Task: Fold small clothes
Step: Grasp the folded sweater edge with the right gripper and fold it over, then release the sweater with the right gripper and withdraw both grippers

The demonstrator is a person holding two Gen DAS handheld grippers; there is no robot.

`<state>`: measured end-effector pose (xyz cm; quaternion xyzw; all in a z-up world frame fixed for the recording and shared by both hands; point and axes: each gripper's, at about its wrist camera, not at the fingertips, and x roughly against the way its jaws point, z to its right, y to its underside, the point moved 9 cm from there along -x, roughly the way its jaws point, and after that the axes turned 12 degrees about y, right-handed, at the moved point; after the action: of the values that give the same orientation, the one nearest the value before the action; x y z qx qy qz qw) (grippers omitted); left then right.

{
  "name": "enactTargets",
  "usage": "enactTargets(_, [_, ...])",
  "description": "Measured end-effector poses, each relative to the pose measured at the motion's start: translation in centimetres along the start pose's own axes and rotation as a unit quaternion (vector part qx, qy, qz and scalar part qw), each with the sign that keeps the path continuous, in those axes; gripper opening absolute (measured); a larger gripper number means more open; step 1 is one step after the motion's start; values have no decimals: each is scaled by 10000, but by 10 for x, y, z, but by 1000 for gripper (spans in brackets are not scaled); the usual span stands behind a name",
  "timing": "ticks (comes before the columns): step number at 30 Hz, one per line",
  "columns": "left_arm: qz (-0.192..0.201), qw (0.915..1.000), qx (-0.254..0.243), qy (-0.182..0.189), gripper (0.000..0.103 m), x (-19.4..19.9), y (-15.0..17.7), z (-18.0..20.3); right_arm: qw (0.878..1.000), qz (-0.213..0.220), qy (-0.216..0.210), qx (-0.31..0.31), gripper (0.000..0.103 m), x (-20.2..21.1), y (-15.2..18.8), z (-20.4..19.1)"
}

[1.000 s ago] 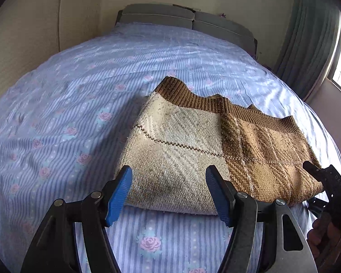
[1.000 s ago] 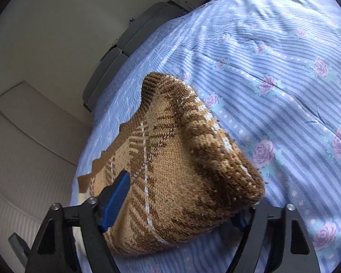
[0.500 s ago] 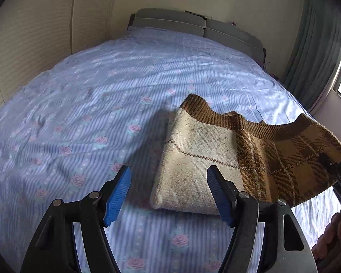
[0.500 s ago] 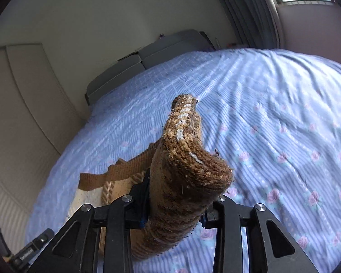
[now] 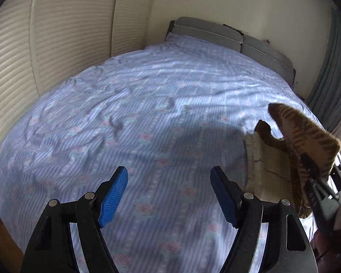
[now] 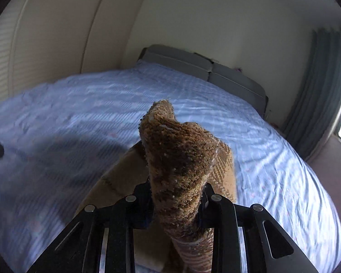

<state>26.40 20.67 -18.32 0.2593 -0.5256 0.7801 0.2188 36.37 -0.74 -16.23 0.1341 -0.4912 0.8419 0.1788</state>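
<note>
My right gripper pinched the brown-and-cream plaid knitted garment, lifted over the blue floral bedsheet; left gripper gaped wide, empty. I judged carrying the edge across evenly best.

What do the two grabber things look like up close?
Left gripper: black plastic frames with silver round bolts, and bright blue bumpy pads on its fingers. Right gripper: the same black frames with slots and silver bolts; its pads are mostly hidden.
</note>
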Motion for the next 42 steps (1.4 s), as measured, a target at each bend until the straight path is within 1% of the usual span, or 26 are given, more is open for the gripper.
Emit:
enactTargets(3, [-68,9999,83,-46,75,-1,5,-18,9950,-104,87,993,29,-6,24,-48])
enactTargets(5, [-118,9999,94,-40,75,-2,9,-23,9902,-74,286,1363,29,-7,37,-60])
enactTargets(8, [-162,9998,59,-23,75,-5,15,-26,9865,-62,396,1591,30,-7,45,-66])
enactTargets(12, [-240,9997,63,52,75,-9,19,-23,9867,-41,414,1568,35,-5,42,-65])
enactTargets(14, [-232,9997,16,76,75,-8,18,-19,9894,-27,281,1423,39,3,39,-66])
enactTargets(16, [-214,9997,-48,124,75,-7,14,-14,9929,-12,46,1189,45,11,40,-64])
enactTargets(18, [-184,9996,-99,199,77,-5,10,-6,9956,34,-216,915,58,21,36,-58])
enactTargets(20, [-160,9993,-166,299,79,-3,6,5,9970,102,-444,628,61,37,39,-48])
enactTargets(24, [-115,9969,-404,662,79,-2,-4,42,9955,-6,-938,-124,61,61,53,-17])
enactTargets(26, [-134,9942,-572,903,79,-4,-9,67,9925,-122,-1087,-537,61,65,62,1])
enactTargets(28, [-176,9894,-804,1196,79,-8,-14,98,9883,-232,-1177,-945,61,63,70,23])
enactTargets(30, [-219,9820,-1042,1559,79,-13,-17,132,9835,-353,-1186,-1322,61,57,79,46])
enactTargets(32, [-254,9757,-1241,1788,79,-22,-19,159,9788,-569,-1176,-1581,61,44,90,63])
enactTargets(34, [-338,9702,-1321,2004,79,-35,-19,180,9740,-833,-1195,-1737,61,28,103,73])
enactTargets(37, [-653,9675,-1211,2120,78,-59,-12,192,9663,-1187,-1368,-1828,61,12,122,75])
enactTargets(42, [-981,9683,-1094,2021,78,-84,10,187,9668,-1420,-1403,-1597,61,-4,140,59])
